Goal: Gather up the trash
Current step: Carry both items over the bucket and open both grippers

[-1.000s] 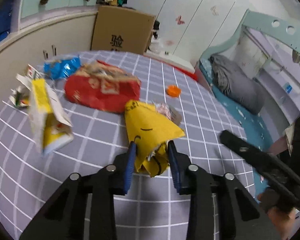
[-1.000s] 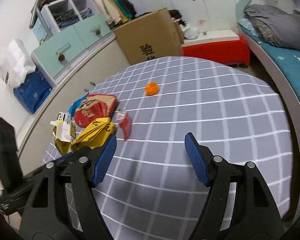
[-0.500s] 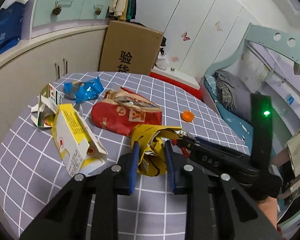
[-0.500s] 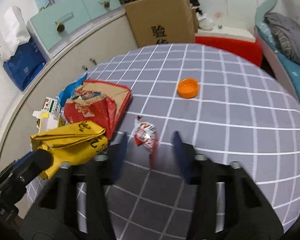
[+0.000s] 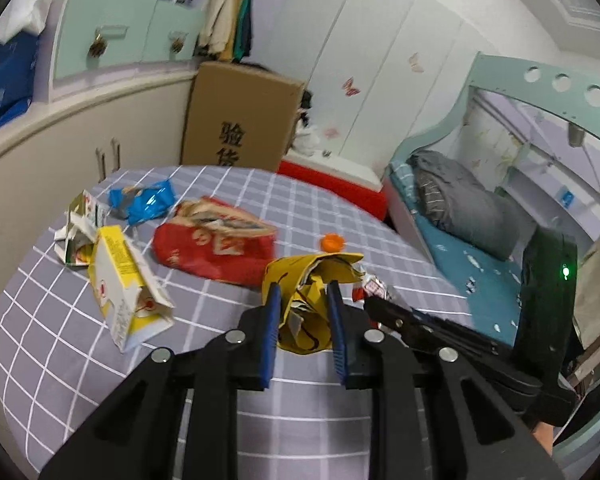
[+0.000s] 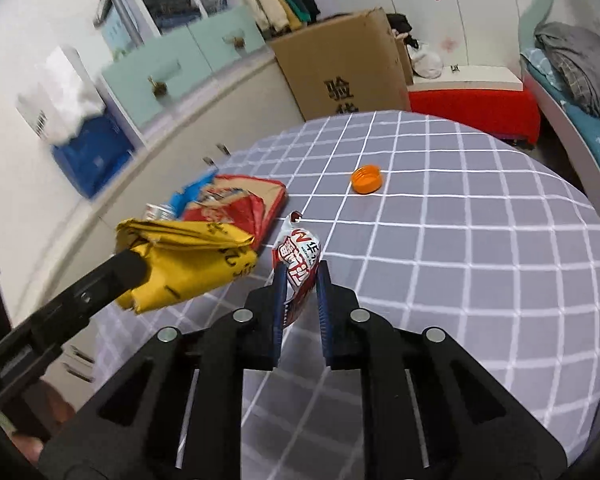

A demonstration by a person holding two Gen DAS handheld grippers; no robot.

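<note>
My left tongs (image 5: 303, 307) pinch the yellow wrapper (image 5: 314, 280), lifted off the worktop (image 6: 480, 260). My right tongs (image 6: 300, 286) have just been closing, and now clamp the red-and-white wrapper (image 6: 298, 254) beside it.

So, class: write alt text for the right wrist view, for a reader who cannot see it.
The right gripper pinches a small red-and-white wrapper above a grey checked table. At left, the left gripper holds a crumpled yellow bag; an orange cap lies beyond.
</note>
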